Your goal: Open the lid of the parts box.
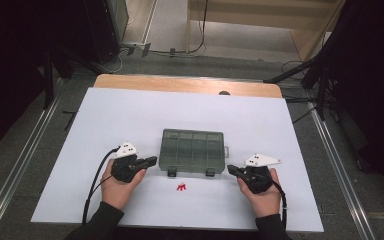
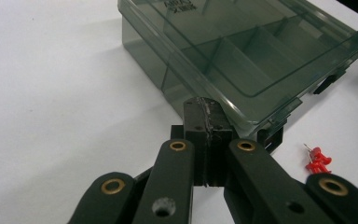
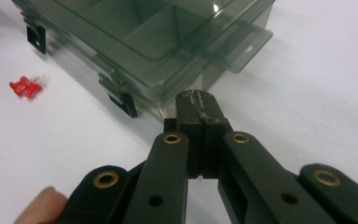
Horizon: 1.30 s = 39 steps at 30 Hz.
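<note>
I have the left gripper point(image 1: 152, 160) positioned at the near-left corner of the organiser box point(image 1: 192, 150), with its jaws pressed fully together and nothing between them. In the left gripper view the closed tips point(image 2: 206, 108) sit just beside the box's point(image 2: 242, 56) lower front corner; I cannot tell whether they touch the plastic. I have the right gripper point(image 1: 231, 169) at the near-right corner of the same box, jaws likewise fully together and empty. In the right gripper view its tips point(image 3: 198, 100) stand just beside the box point(image 3: 168, 37) wall, close to a black latch point(image 3: 129, 105). The box is smoky, translucent, lid down, with inner dividers showing through the lid. It lies flat near the middle of the white table sheet point(image 1: 130, 115), its two black latches facing the person. A small cluster of red push pins point(image 1: 181, 188) rests on the sheet just in front of the box, between the two hands and apart from both grippers. The left hand point(image 1: 116, 187) and right hand point(image 1: 261, 196) each wrap a gripper body from below.
</note>
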### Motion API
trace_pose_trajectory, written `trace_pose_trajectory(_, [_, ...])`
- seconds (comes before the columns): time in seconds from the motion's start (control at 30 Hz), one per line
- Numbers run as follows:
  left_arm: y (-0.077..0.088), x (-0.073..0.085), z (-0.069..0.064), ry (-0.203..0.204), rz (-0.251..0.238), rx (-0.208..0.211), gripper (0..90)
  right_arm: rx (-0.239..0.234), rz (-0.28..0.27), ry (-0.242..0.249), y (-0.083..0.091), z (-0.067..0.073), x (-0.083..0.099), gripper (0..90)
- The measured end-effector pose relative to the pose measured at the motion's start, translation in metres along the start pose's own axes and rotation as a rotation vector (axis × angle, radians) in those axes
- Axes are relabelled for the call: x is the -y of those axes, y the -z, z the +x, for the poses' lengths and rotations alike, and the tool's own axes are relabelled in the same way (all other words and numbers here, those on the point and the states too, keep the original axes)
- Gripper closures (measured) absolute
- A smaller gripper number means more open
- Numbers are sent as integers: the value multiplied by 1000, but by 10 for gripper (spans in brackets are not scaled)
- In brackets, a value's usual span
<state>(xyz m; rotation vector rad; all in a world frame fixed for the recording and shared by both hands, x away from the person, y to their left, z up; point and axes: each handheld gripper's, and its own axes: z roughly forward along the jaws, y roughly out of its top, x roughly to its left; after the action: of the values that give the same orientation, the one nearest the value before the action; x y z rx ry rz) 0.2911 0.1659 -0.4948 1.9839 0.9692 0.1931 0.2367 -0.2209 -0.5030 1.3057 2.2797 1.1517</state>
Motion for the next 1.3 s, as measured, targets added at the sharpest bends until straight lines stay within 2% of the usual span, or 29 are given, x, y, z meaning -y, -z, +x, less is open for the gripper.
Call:
trace_pose_trajectory(0.3, [-7, 3, -1, -5, 24, -23, 892, -5, 39, 34, -4, 3, 0, 900])
trace_pose_trajectory(0.43, [-9, 4, -2, -7, 31, -18, 895, -9, 44, 47, -6, 5, 0, 900])
trace_pose_trajectory(1.3, [-6, 1, -2, 0, -1, 11, 896, -23, 9, 48, -1, 8, -8, 900])
